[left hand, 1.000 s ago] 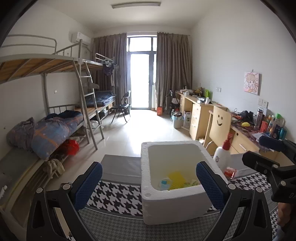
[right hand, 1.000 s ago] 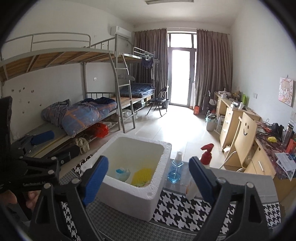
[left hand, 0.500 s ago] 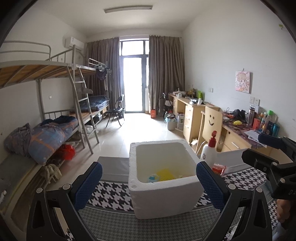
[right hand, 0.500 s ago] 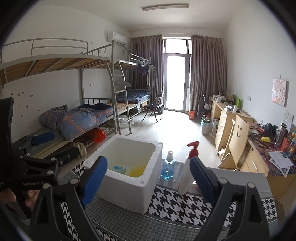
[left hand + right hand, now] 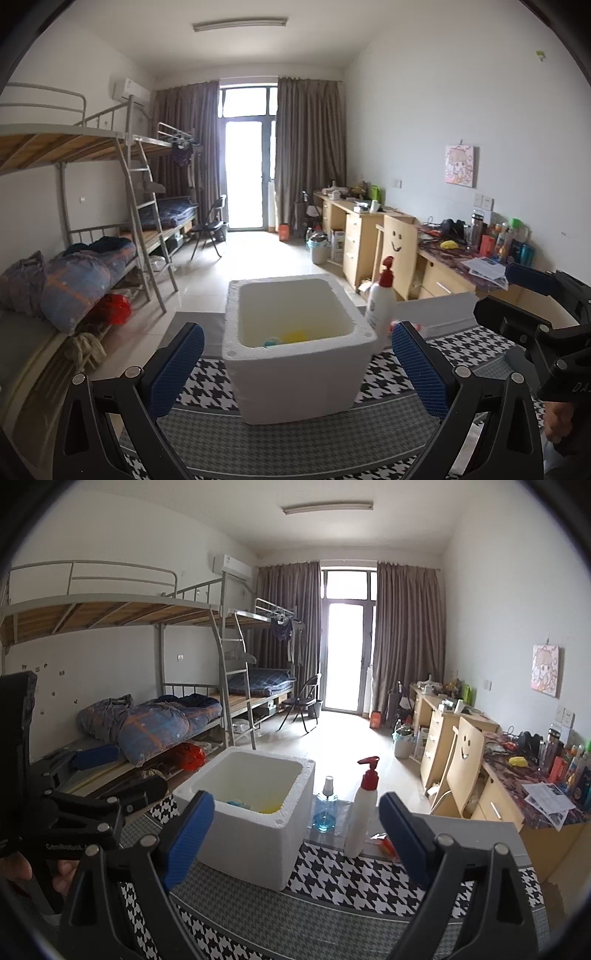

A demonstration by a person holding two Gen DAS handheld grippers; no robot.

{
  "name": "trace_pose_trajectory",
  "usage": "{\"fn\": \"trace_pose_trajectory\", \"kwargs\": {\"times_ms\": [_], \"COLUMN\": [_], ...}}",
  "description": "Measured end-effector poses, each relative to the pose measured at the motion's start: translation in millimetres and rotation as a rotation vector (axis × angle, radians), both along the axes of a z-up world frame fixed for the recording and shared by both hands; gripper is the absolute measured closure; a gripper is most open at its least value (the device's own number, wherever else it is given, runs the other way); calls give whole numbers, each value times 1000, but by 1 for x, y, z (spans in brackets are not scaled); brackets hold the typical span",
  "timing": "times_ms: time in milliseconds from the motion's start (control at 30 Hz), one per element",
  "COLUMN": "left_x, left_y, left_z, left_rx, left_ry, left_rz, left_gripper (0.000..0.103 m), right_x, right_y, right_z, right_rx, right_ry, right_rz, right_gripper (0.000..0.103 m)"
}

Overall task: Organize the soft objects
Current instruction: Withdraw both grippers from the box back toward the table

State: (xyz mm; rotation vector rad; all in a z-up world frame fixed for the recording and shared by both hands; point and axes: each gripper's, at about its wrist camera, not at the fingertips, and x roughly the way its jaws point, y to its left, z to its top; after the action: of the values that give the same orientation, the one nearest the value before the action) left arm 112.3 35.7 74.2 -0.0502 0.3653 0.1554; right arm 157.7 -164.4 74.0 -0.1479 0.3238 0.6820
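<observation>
Both the left gripper [image 5: 297, 367] and right gripper [image 5: 295, 836] gape wide and empty before the white foam box [image 5: 295, 354], nearer the left, holding what seem yellow and blue soft items [image 5: 286, 338].

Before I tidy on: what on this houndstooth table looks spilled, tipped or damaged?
Nothing stands out. The white foam box sits flat, the white pump bottle with red top and the small blue spray bottle stand upright beside it, and no spill shows on the black-and-white houndstooth cloth.
</observation>
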Motion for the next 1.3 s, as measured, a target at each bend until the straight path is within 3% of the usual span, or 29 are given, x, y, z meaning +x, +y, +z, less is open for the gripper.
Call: {"fn": "trace_pose_trajectory", "kwargs": {"times_ms": [1033,1300], "left_x": [-35,-42], "left_y": [-51,-59], "left_z": [-17,-28], "left_rx": [25,-8], "left_ry": [-54,-39], "left_rz": [-116,-154], "left_gripper": [1,1], "right_x": [-39,-42], "right_y": [-49,-60], "right_z": [-20,-31], "right_rx": [11,8], "right_ry": [-20,-4], "right_rz": [-101,-128], "right_gripper": [10,10]}}
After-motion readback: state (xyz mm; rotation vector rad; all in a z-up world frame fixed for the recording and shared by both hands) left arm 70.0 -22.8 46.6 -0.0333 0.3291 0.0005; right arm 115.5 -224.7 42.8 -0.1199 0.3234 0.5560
